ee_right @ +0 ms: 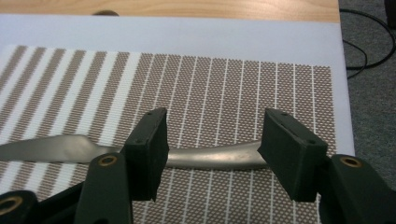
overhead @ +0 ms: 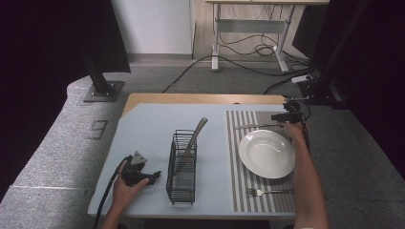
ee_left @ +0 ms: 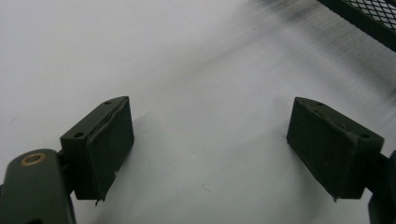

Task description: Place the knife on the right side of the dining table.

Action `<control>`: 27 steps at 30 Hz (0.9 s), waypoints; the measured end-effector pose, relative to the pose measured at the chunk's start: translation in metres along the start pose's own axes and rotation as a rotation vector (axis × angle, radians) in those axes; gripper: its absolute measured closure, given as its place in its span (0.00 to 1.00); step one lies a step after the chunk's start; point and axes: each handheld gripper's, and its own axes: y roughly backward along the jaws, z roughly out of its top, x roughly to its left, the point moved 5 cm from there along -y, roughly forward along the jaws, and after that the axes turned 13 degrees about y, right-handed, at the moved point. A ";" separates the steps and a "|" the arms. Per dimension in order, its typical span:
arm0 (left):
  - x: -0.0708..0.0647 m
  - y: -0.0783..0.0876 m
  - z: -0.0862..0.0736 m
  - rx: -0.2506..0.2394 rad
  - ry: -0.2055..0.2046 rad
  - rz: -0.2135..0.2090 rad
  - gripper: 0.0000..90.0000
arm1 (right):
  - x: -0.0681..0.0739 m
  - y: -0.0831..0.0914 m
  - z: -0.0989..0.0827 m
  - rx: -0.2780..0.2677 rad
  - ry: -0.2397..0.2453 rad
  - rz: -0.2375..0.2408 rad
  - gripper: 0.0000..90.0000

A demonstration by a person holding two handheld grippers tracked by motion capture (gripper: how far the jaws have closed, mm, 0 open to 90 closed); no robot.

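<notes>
A silver knife (ee_right: 210,157) lies crosswise on the striped placemat (ee_right: 210,70), beyond the white plate (overhead: 267,153). My right gripper (ee_right: 214,135) is open just above the knife's handle, one jaw on either side of a stretch of it, not closed on it. In the high view this right gripper (overhead: 282,118) sits at the mat's far right. My left gripper (ee_left: 210,126) is open over bare table, with nothing between its jaws. The high view has the left gripper (overhead: 154,176) resting at the near left, beside the black wire basket (overhead: 183,167).
A metal utensil (overhead: 193,137) leans out of the basket. On the placemat's near edge lies a fork (overhead: 267,192). A corner of the basket (ee_left: 369,18) is close to the left gripper. The table's wooden far edge (ee_right: 187,7) is just past the mat.
</notes>
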 end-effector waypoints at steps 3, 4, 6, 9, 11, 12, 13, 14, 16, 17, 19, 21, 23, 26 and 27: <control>0.000 0.000 0.000 0.000 0.000 0.000 0.16 | -0.003 -0.008 -0.004 0.033 0.019 -0.014 0.47; 0.000 0.000 0.000 0.000 0.000 0.000 0.16 | -0.004 -0.012 -0.006 0.047 0.019 -0.020 0.47; 0.000 0.000 0.000 -0.001 0.000 0.000 0.16 | -0.007 -0.016 -0.009 0.055 0.036 -0.040 0.48; 0.000 0.000 0.000 0.000 0.000 0.000 0.16 | -0.007 -0.016 -0.009 0.067 0.060 -0.059 0.47; 0.000 0.000 0.000 -0.001 0.000 0.000 0.16 | -0.009 -0.017 -0.010 0.070 0.058 -0.063 0.45; 0.000 0.000 0.000 -0.001 0.000 0.000 0.16 | -0.009 -0.017 -0.010 0.069 0.053 -0.065 0.45; 0.000 0.000 0.000 0.000 0.000 0.000 0.16 | -0.011 -0.018 -0.010 0.067 0.057 -0.080 0.45; 0.000 0.000 0.000 0.000 0.000 0.000 0.16 | -0.012 -0.018 -0.010 0.067 0.065 -0.091 0.45; 0.000 0.000 0.000 0.000 0.001 0.000 0.16 | -0.013 -0.021 -0.010 0.065 0.055 -0.095 0.45; 0.000 0.000 0.000 0.000 0.001 0.000 0.16 | -0.014 -0.023 -0.011 0.062 0.052 -0.097 0.45; 0.000 0.000 0.000 0.000 0.001 -0.001 0.16 | -0.015 -0.026 -0.011 0.060 0.043 -0.096 0.45; 0.000 0.000 0.000 0.000 0.001 0.000 0.16 | -0.015 -0.026 -0.011 0.063 0.052 -0.105 0.45; 0.000 0.000 0.000 0.000 0.001 0.000 0.16 | -0.014 -0.025 -0.012 0.074 0.055 -0.106 0.45; 0.000 0.000 0.000 -0.001 0.000 0.000 0.16 | -0.014 -0.022 -0.014 0.085 0.047 -0.107 0.45; 0.000 0.000 0.000 -0.001 0.000 0.000 0.16 | -0.015 -0.021 -0.015 0.089 0.044 -0.104 0.44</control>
